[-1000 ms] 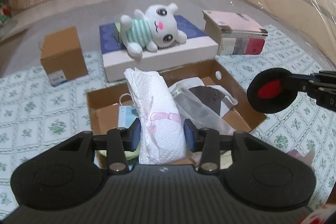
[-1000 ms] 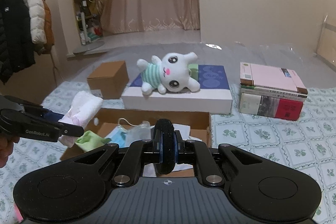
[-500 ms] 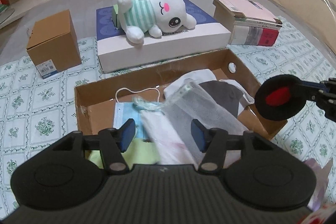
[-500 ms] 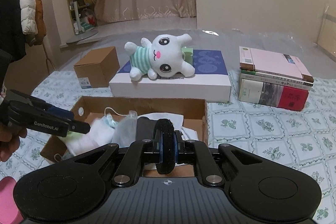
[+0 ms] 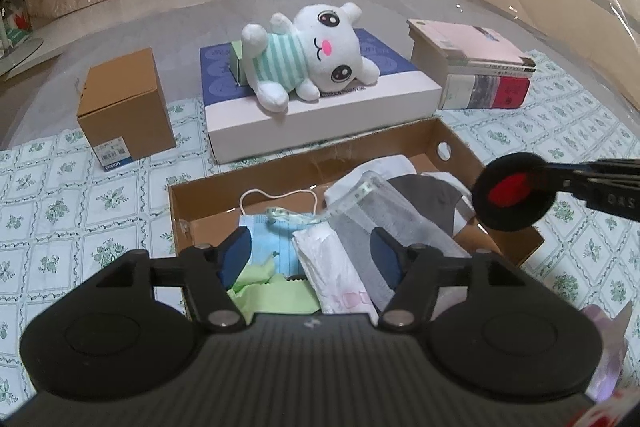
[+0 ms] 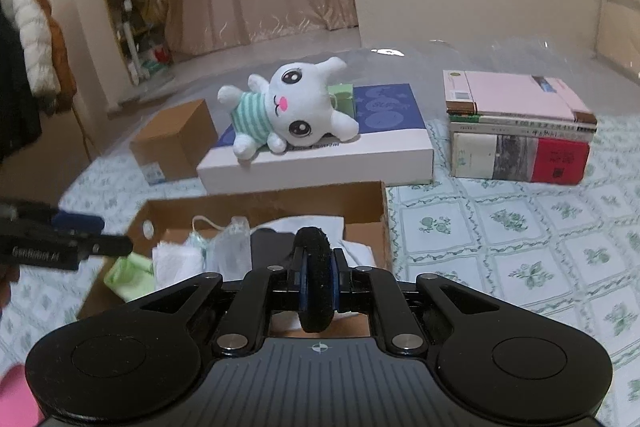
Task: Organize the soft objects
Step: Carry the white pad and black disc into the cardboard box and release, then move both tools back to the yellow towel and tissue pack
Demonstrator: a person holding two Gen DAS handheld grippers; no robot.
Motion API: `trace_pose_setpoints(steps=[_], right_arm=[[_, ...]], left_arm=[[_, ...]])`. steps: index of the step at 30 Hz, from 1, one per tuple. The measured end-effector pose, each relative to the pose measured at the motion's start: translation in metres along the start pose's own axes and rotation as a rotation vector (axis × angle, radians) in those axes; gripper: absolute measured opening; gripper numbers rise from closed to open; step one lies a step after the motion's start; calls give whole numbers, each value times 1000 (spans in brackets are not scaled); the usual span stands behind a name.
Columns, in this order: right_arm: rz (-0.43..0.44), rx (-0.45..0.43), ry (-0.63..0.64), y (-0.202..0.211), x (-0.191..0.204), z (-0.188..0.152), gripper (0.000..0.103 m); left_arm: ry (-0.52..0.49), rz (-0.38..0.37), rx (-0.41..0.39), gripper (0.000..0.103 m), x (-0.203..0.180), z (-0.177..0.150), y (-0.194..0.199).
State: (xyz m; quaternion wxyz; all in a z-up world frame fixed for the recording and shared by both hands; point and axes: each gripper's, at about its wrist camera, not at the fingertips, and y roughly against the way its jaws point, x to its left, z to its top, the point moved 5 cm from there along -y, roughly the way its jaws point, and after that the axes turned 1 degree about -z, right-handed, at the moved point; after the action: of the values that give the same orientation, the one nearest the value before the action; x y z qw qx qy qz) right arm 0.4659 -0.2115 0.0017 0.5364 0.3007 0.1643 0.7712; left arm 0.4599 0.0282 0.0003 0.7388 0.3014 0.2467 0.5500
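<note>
A green-patterned cloth covers the surface; the left tool is opening over the white packet in the cardboard tray; the right tool clenches a black puff, which could snag and miss the tray on release.

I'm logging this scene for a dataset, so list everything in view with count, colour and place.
Tray: one, brown cardboard, front centre.
Wipes pack: one, white and pink, in tray.
Mask: one, blue, in tray.
Green cloth: one, in tray's near left corner.
Mesh pouch: one, clear white, in tray.
Grey cloth: one, in tray.
Plush: one, white, striped shirt, lying on flat box.
Flat box: one, white and navy, behind tray.
Small box: one, brown, far left.
Books: one stack, far right.
Left gripper: jaws opening above the wipes pack.
Right gripper: shut on black and red puff.
</note>
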Motion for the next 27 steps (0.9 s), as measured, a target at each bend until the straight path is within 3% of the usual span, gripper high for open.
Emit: trace_pose_setpoints(steps=[1, 2, 3, 5, 14, 27], right_arm=[[10, 2, -19, -1, -2, 0, 13], [13, -4, -32, -1, -4, 1, 22], [12, -16, -36, 0, -5, 1, 41], [11, -41, -41, 5, -6, 2, 56], [11, -88, -19, 62, 7, -4, 56], [-15, -162, 11, 185, 48, -62, 57]], left_arm=[[4, -3, -5, 64, 0, 0, 2], [7, -6, -10, 65, 0, 0, 4], [9, -7, -14, 65, 1, 0, 6], [10, -10, -24, 65, 0, -1, 10], [54, -20, -108, 66, -10, -14, 59], [53, 19, -253, 77, -68, -80, 181]])
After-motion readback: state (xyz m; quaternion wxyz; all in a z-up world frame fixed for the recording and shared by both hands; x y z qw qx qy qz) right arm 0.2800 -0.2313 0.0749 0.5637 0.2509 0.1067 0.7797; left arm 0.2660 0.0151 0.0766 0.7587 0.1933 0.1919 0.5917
